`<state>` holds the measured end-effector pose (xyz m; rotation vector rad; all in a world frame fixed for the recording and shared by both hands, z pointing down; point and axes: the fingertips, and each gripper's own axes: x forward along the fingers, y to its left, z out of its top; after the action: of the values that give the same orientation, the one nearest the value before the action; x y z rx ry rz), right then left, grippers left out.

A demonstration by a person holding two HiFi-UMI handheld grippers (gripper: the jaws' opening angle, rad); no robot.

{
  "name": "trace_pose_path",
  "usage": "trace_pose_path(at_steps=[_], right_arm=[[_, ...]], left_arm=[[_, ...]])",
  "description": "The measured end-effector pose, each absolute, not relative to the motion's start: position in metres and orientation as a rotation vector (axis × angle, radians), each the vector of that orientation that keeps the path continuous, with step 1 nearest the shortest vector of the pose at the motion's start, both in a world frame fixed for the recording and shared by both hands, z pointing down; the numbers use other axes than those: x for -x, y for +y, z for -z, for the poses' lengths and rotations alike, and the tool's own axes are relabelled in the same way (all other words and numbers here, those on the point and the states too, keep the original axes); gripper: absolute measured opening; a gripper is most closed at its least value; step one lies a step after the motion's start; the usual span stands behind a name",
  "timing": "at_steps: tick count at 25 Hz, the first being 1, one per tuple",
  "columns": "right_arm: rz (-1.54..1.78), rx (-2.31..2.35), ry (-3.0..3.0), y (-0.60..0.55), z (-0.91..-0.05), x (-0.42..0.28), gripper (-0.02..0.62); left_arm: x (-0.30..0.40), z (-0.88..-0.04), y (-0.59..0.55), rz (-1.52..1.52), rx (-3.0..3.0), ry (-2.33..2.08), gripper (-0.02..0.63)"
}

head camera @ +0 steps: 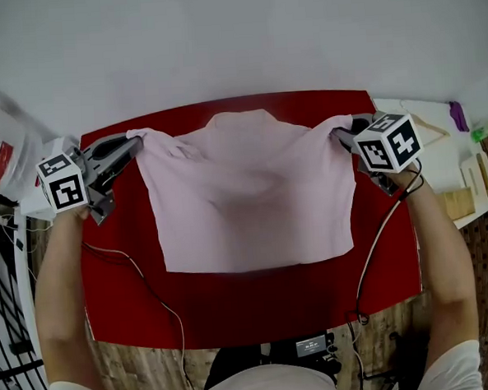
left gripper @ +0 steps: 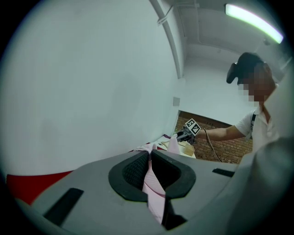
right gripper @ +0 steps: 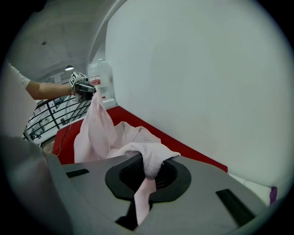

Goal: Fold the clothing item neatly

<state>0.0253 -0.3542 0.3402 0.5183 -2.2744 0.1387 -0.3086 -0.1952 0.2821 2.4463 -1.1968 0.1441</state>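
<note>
The left gripper (head camera: 127,149) and right gripper (head camera: 341,135) each pinch a shoulder of the pink shirt (head camera: 248,194). It hangs spread above the red table (head camera: 259,300).

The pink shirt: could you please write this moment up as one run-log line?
item: pink shirt, stretched over red table | left hand-held gripper: shut on one shoulder | right hand-held gripper: shut on other shoulder

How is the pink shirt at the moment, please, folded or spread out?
Spread out: the pink shirt is stretched wide between the left tool and right tool, each shut on a top corner.
</note>
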Motion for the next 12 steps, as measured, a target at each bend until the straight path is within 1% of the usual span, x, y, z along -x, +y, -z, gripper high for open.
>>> trace_pose_path(at_steps=[5,12], right_arm=[[-0.182,-0.59,-2.238,-0.38,-0.362,-0.035,0.023],[-0.337,-0.693,-2.119,-0.416,-0.427,-0.05,0.023]], left_arm=[[0.334,-0.309,-0.202,-0.126,-2.405,-1.218,0.023],[0.376,-0.377,-0.224,-0.081,-2.267,-1.227,0.024]])
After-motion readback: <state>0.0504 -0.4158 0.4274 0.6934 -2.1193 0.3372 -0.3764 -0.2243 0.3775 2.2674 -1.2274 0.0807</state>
